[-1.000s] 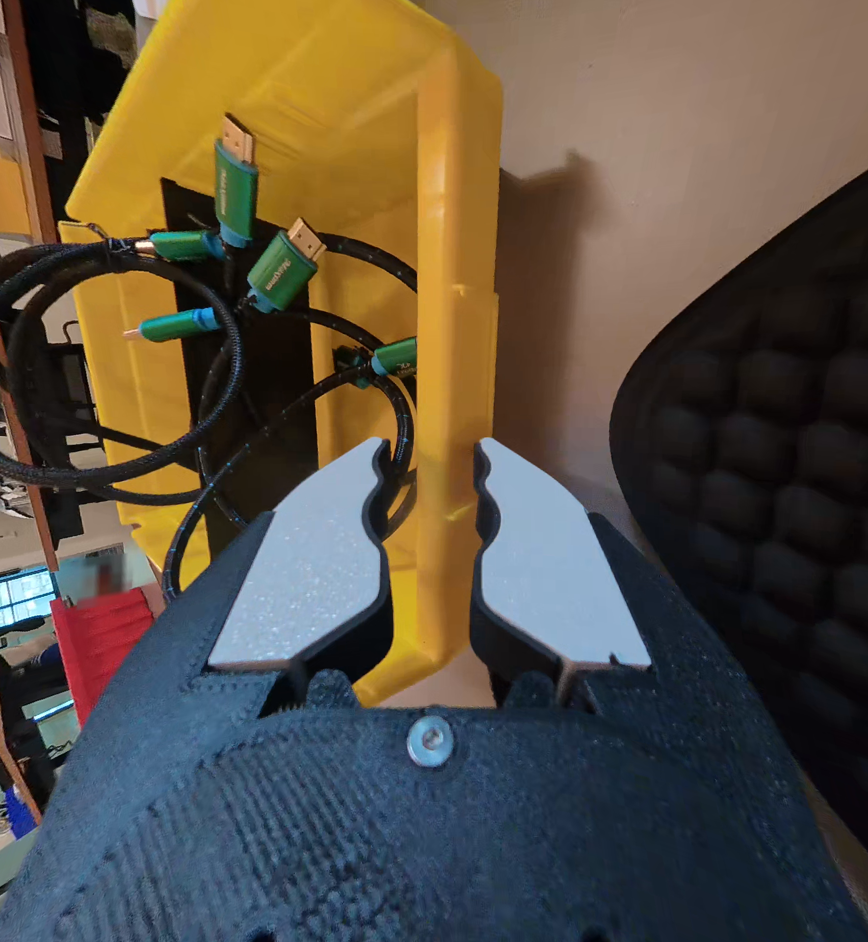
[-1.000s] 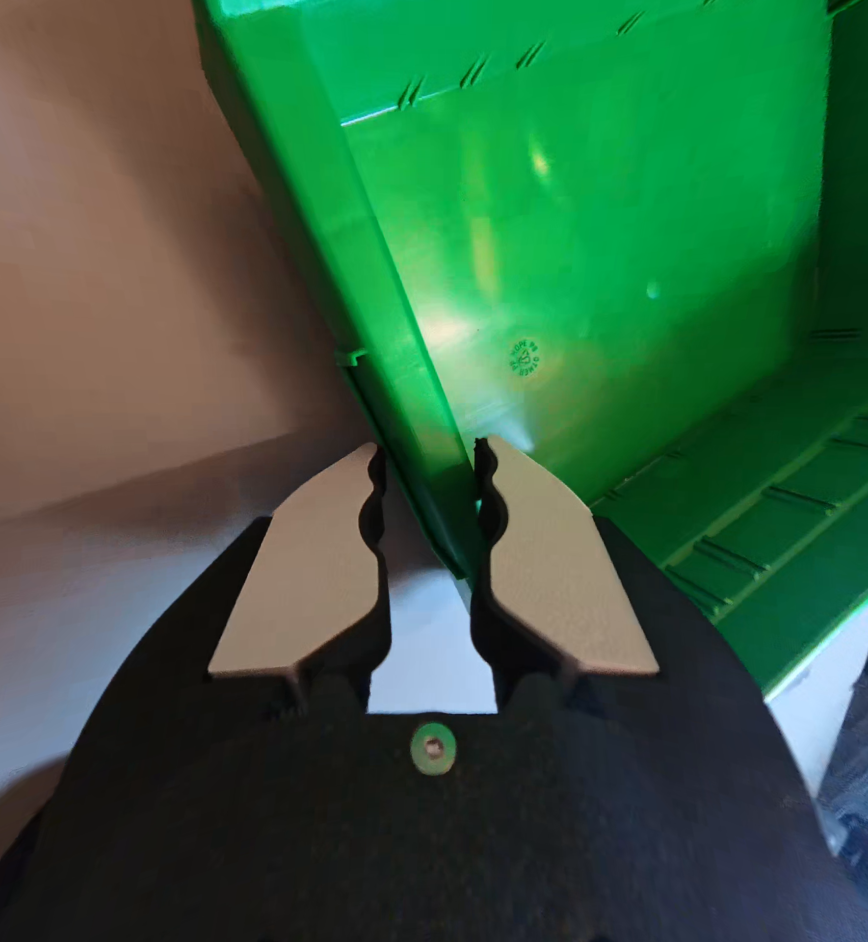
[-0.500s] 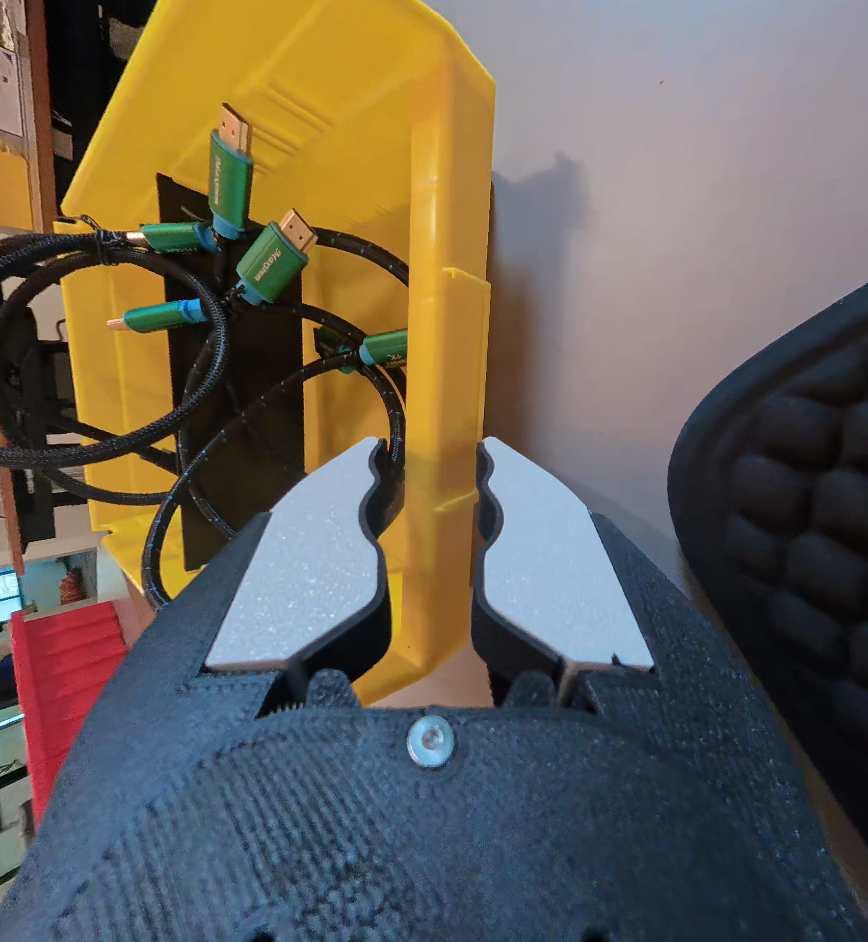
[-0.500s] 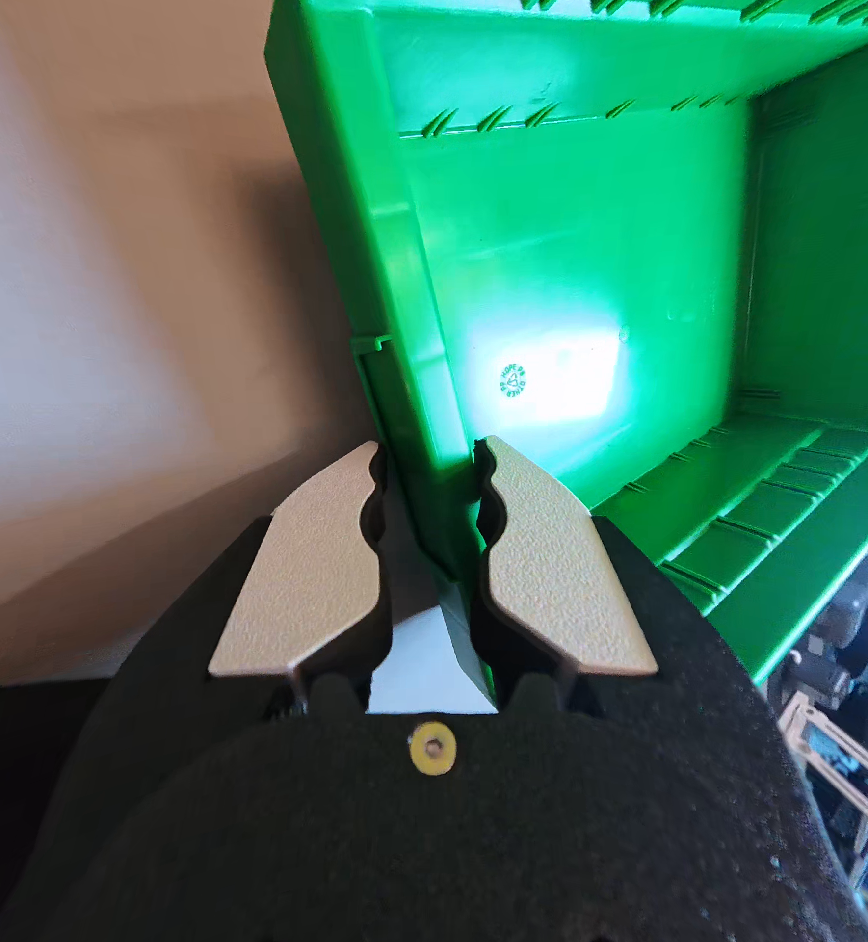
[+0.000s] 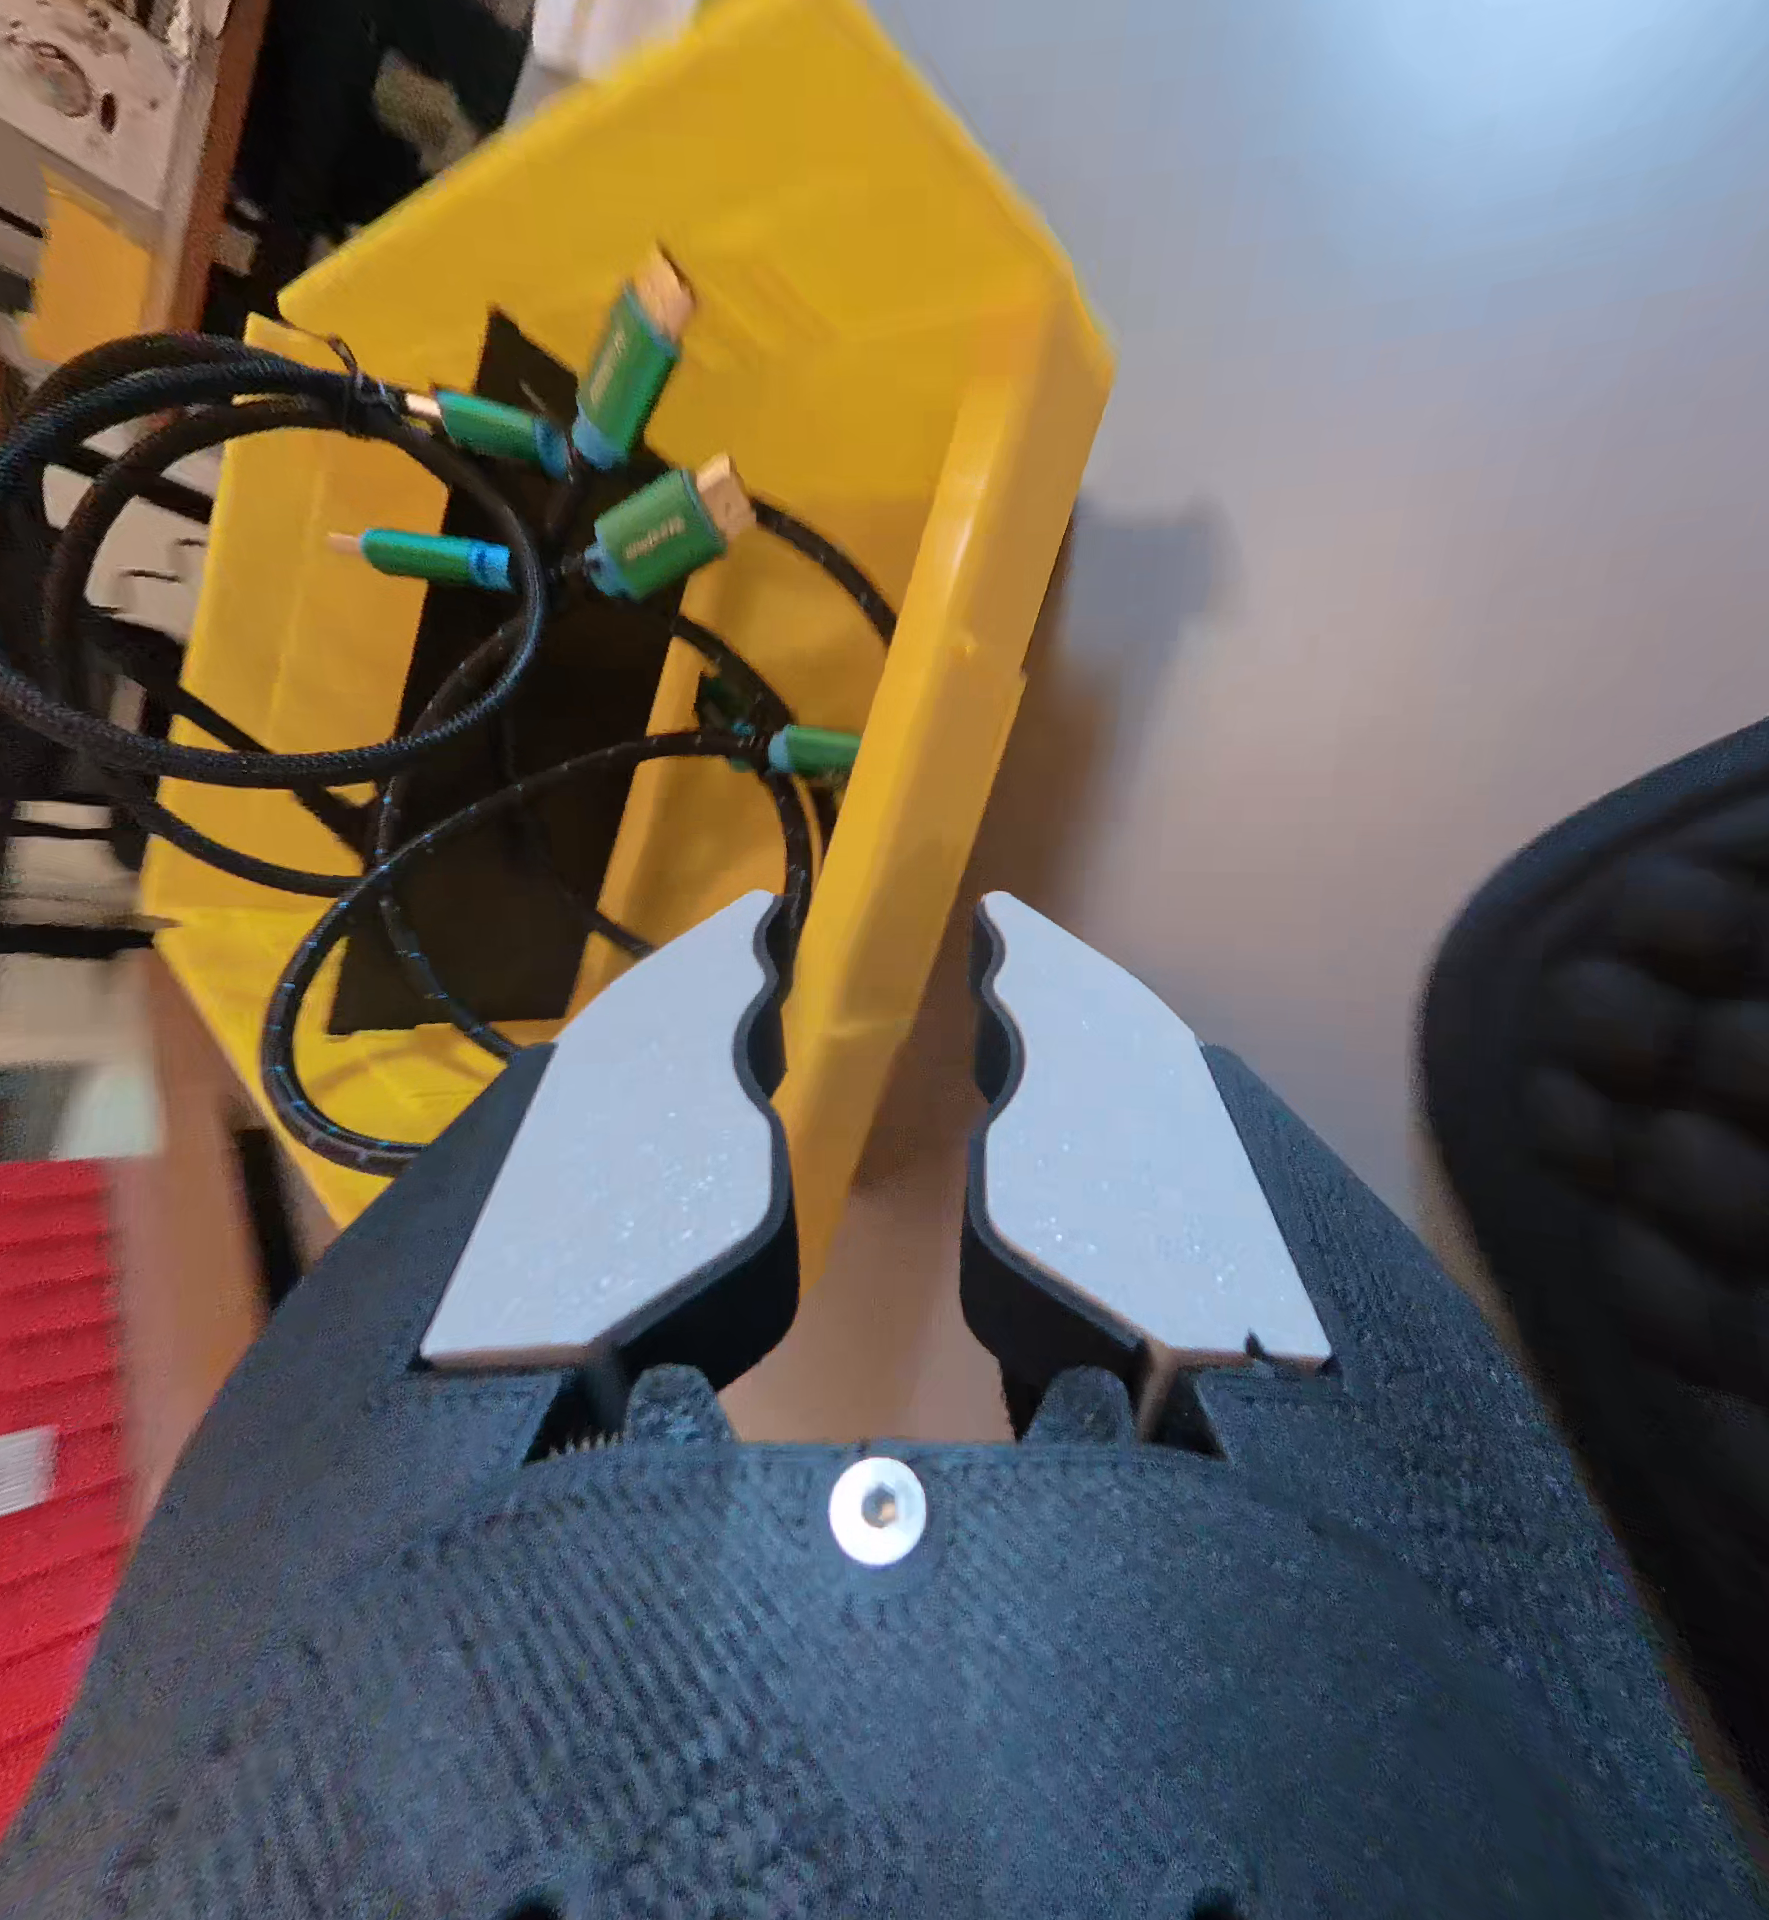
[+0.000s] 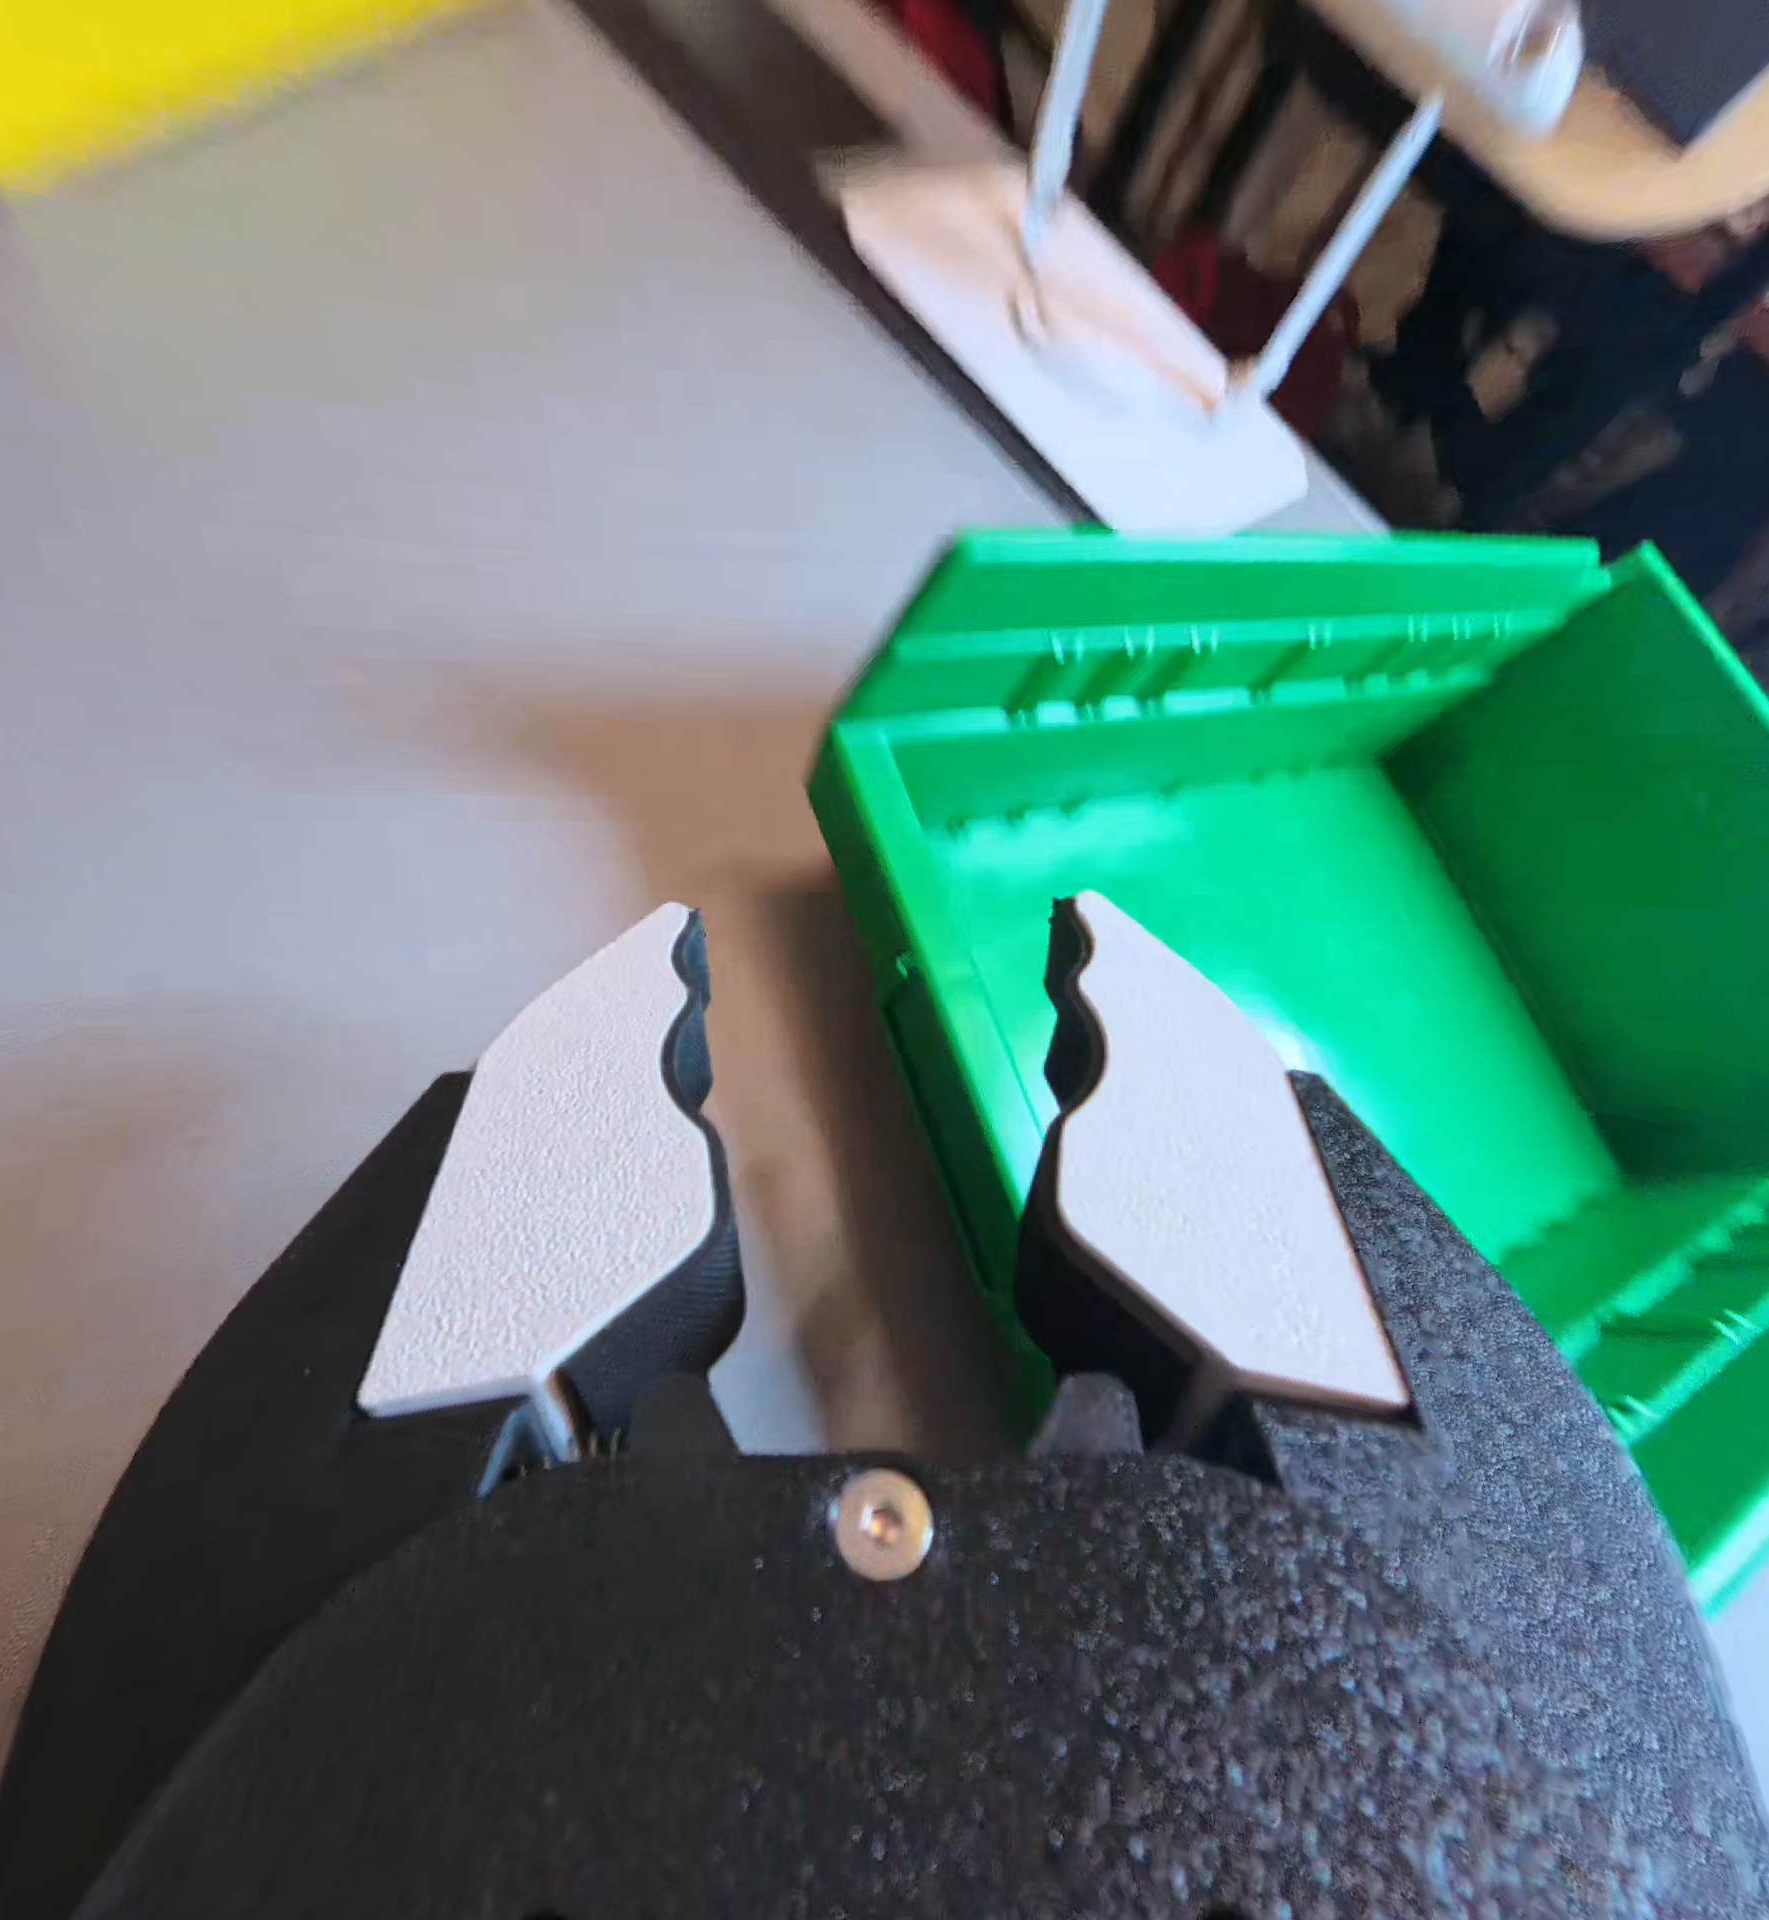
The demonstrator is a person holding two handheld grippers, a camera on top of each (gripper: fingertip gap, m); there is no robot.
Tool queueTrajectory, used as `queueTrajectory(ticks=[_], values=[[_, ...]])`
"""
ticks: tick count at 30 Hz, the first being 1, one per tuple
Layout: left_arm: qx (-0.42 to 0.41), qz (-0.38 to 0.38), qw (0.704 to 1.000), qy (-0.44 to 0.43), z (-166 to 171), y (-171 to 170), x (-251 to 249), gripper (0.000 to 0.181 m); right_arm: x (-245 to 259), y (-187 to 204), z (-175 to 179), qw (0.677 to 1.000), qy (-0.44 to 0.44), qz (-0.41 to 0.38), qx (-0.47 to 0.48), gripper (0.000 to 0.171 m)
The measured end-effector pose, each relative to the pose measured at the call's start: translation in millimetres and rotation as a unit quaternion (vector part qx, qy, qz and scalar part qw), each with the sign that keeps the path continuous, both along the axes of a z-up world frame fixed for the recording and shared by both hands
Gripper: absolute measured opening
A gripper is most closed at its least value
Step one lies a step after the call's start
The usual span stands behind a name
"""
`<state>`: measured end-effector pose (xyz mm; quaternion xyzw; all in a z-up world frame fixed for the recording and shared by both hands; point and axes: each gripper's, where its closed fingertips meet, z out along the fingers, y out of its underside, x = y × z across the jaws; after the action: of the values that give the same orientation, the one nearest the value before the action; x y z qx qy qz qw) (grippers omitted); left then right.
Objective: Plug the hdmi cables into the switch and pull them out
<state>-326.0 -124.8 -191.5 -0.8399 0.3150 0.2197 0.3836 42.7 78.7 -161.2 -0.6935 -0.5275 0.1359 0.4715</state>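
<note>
A yellow bin [image 5: 859, 260] holds a flat black switch [image 5: 547, 748] and several black braided HDMI cables [image 5: 236, 758] with green plugs [image 5: 662, 535]; the plugs lie loose, none in the switch that I can see. My left gripper [image 5: 875, 914] is shut on the bin's right wall [image 5: 921, 831], and the bin hangs tilted. My right gripper [image 6: 880, 914] is open; the left wall [image 6: 947, 1091] of an empty green bin [image 6: 1534, 935] stands between its jaws, close to the right finger [image 6: 1202, 1195].
A black padded cushion [image 5: 1669, 1143] lies right of the yellow bin; a red object [image 5: 18, 1455] is at lower left. Beyond the green bin stands a white stand base [image 6: 1067, 343] at the pale table's [image 6: 288, 623] far edge. A yellow blur [image 6: 132, 83] shows far left. One gripper's finger ends stand about 45 cm off the other's.
My right gripper has opened and let go of the green bin's wall; the view has swung and the bin sits lower. The yellow bin has tilted in my left gripper's hold.
</note>
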Motion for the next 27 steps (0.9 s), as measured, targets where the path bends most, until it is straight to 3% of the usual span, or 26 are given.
queueTrajectory(ticks=[4, 7, 12, 18, 23, 27], values=[[0.070, -0.031, 0.982, -0.172, 58.3, -9.2, 26.0, 0.038, -14.5, -23.1, 38.4, 0.985, 0.161, 0.055, -0.041, 0.062], [0.125, -0.015, 0.971, -0.203, 95.8, -3.8, 13.4, 0.039, -19.3, -26.7, 43.8, 0.967, 0.235, 0.068, -0.070, 0.055], [0.149, 0.032, 0.964, -0.216, 123.1, 26.8, -26.5, 0.042, -18.9, -29.1, 25.8, 0.966, 0.229, 0.079, -0.086, 0.049], [0.097, 0.026, 0.953, -0.285, 133.5, 82.5, -44.8, 0.052, -19.5, -34.6, 15.5, 0.969, 0.210, 0.092, -0.089, 0.036], [-0.021, 0.024, 0.990, -0.136, 110.4, 130.6, -70.9, 0.063, -24.9, -39.9, 6.2, 0.973, 0.189, 0.102, -0.090, 0.033], [-0.153, 0.045, 0.987, -0.012, 82.0, 153.2, -104.3, 0.082, -26.7, -42.2, -1.3, 0.977, 0.168, 0.106, -0.082, 0.031]])
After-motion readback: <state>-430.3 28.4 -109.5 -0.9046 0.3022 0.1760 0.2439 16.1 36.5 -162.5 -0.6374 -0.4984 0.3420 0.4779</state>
